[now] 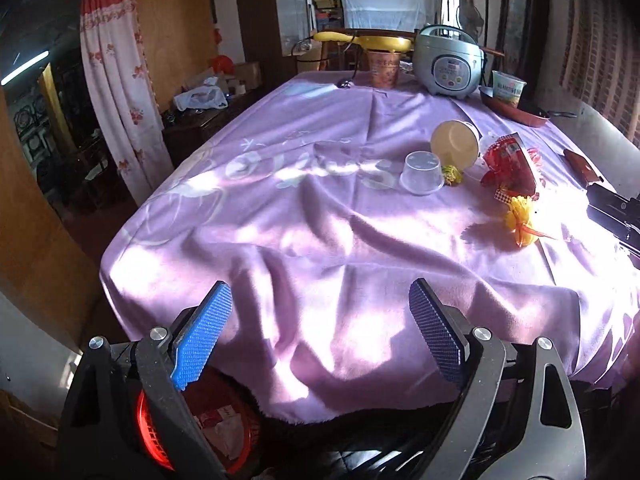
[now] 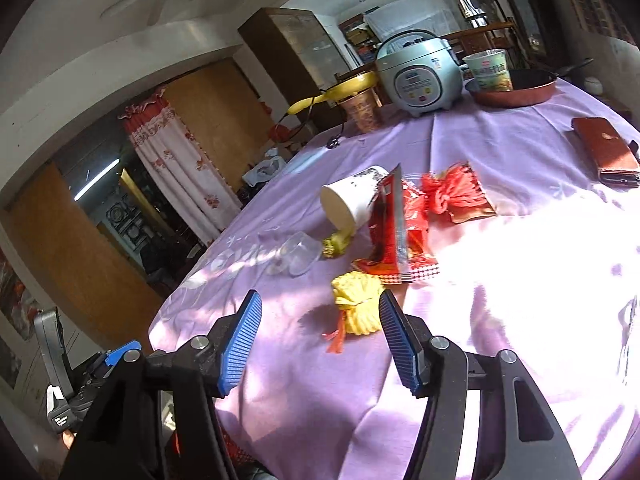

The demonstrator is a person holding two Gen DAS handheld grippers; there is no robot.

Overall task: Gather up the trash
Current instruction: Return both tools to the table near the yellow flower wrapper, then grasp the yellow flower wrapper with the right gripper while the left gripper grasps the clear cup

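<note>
Left gripper (image 1: 320, 312) spread, empty, over near edge of purple cloth (image 1: 320, 240). Only left view shows red basket (image 1: 156, 436) below table edge, paper inside.

Right gripper (image 2: 318, 322) spread, empty — yellow mesh wad (image 2: 358, 304) just beyond tips, red snack wrapper (image 2: 396, 236) and tipped paper cup (image 2: 352, 200) behind. Only right view shows brown wallet (image 2: 604, 148).

On the table (image 2: 500, 320), the tipped cup (image 2: 352, 200) lies between wrapper (image 2: 400, 232) and plastic tub (image 2: 296, 256)
</note>
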